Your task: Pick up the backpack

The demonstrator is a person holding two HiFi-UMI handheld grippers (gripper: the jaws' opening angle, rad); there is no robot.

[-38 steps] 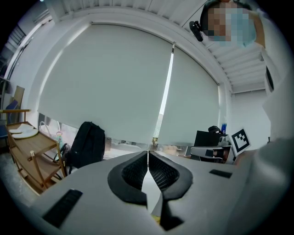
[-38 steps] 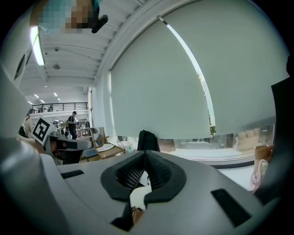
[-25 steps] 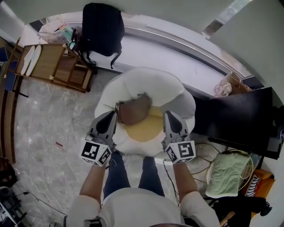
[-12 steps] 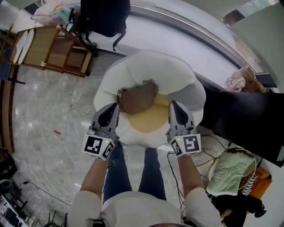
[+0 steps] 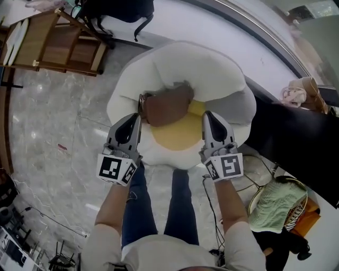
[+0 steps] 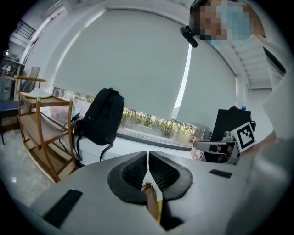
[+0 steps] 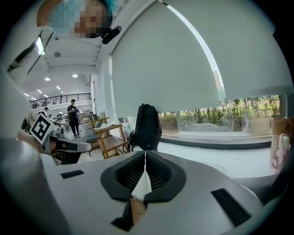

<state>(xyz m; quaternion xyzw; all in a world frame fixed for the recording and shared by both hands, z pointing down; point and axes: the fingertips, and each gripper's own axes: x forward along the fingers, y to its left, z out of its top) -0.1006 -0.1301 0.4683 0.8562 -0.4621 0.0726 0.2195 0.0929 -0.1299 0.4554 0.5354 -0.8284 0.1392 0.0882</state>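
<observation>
The black backpack (image 5: 119,8) stands upright on a white window ledge at the top edge of the head view, far beyond both grippers. It shows in the left gripper view (image 6: 103,117) and the right gripper view (image 7: 147,126), straps hanging down. My left gripper (image 5: 134,118) and right gripper (image 5: 207,115) are held side by side over a white, egg-shaped cushion (image 5: 212,74). Both point toward the ledge. The left gripper's (image 6: 148,153) jaws are shut with nothing held, and so are the right gripper's (image 7: 145,156).
A brown pad (image 5: 167,106) lies on the cushion's yellow middle. A wooden shelf rack (image 5: 58,42) stands left of the backpack. A black cabinet (image 5: 296,143) is at the right, with a basket of green cloth (image 5: 275,206) and cables on the marble floor.
Both grippers have sunk lower, still shut and side by side. The head view has tipped down, so the backpack has slid to the top edge.
</observation>
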